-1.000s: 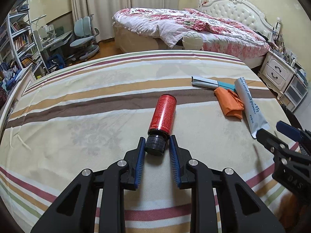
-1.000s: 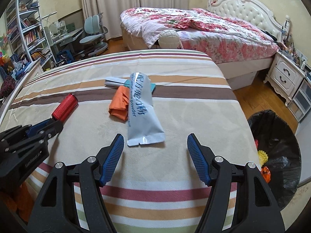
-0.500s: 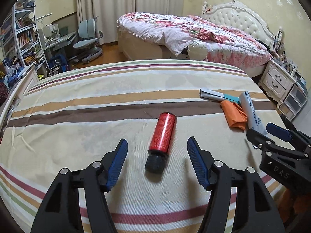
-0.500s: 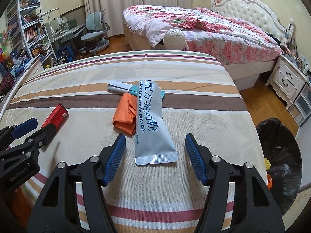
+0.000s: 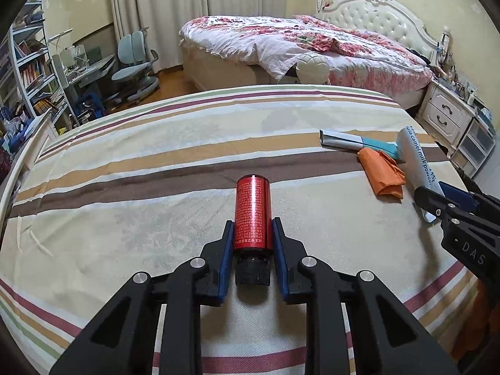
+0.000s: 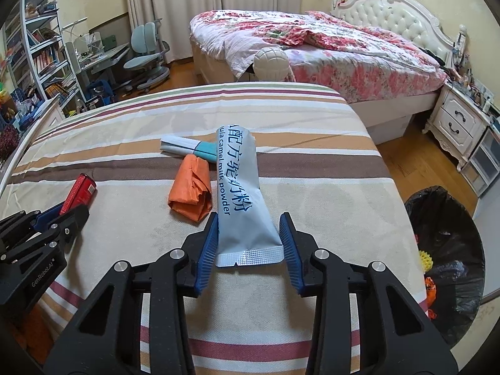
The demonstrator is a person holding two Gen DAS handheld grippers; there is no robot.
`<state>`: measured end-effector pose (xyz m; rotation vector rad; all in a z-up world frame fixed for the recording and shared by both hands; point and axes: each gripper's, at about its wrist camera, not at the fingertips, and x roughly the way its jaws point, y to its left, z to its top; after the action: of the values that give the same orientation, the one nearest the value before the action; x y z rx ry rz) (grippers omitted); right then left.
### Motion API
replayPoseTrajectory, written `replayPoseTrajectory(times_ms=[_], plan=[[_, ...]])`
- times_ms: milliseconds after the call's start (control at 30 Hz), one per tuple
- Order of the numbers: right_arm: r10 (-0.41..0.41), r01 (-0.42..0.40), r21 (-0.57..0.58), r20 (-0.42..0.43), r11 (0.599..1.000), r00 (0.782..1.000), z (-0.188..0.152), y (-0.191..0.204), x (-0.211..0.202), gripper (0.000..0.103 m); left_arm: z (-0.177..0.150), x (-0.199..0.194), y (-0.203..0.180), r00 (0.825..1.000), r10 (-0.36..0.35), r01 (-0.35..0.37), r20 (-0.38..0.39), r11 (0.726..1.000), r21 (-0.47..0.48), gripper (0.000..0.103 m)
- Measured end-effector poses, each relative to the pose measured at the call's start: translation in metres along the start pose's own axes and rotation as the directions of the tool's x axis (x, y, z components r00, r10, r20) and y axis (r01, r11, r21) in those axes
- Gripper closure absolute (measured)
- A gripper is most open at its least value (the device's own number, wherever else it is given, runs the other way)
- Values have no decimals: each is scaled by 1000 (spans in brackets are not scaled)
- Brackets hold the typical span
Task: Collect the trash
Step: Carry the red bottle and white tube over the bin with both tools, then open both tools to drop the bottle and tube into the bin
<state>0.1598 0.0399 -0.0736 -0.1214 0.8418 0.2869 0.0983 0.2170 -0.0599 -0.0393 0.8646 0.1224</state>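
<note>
A red bottle with a black cap (image 5: 252, 212) lies on the striped tablecloth (image 5: 156, 162). My left gripper (image 5: 252, 234) is shut on it, both pads touching its sides near the cap. It also shows in the right wrist view (image 6: 79, 192). A silver-blue milk powder sachet (image 6: 242, 200) lies lengthwise between the pads of my right gripper (image 6: 249, 234). The pads touch its near end, and the sachet rests on the cloth. An orange wrapper (image 6: 192, 192) and a white-and-teal folded packet (image 6: 187, 148) lie beside it.
A black-lined trash bin (image 6: 450, 250) with some trash inside stands on the floor to the right of the table. A bed (image 6: 312, 43), a white nightstand (image 6: 459, 125), a desk chair (image 6: 145, 53) and bookshelves (image 6: 34, 56) are beyond.
My left gripper opened wide, then moved forward and shut on the red bottle. My right gripper advanced over the sachet and closed in until its pads touch the sachet's sides.
</note>
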Motion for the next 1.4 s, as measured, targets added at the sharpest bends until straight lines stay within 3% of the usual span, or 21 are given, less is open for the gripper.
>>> replayPoseTrajectory(times_ms=[300, 600, 1100, 1400], plan=[[-10, 10, 23, 20, 1000, 1000, -10, -13, -18, 65, -6, -18, -7, 999, -12, 12, 39, 1000, -16, 79], [-39, 35, 73, 54, 997, 998, -27, -41, -48, 65, -9, -41, -41, 995, -64, 64, 81, 998, 7, 79], [-187, 159, 237, 99, 958, 977, -58, -144, -89, 65, 3, -64, -163, 966, -222, 199, 129, 965, 171, 78], [-258, 223, 314, 74, 923, 963, -71, -206, -89, 65, 9, -49, -243, 953, -281, 244, 111, 932, 269, 79]])
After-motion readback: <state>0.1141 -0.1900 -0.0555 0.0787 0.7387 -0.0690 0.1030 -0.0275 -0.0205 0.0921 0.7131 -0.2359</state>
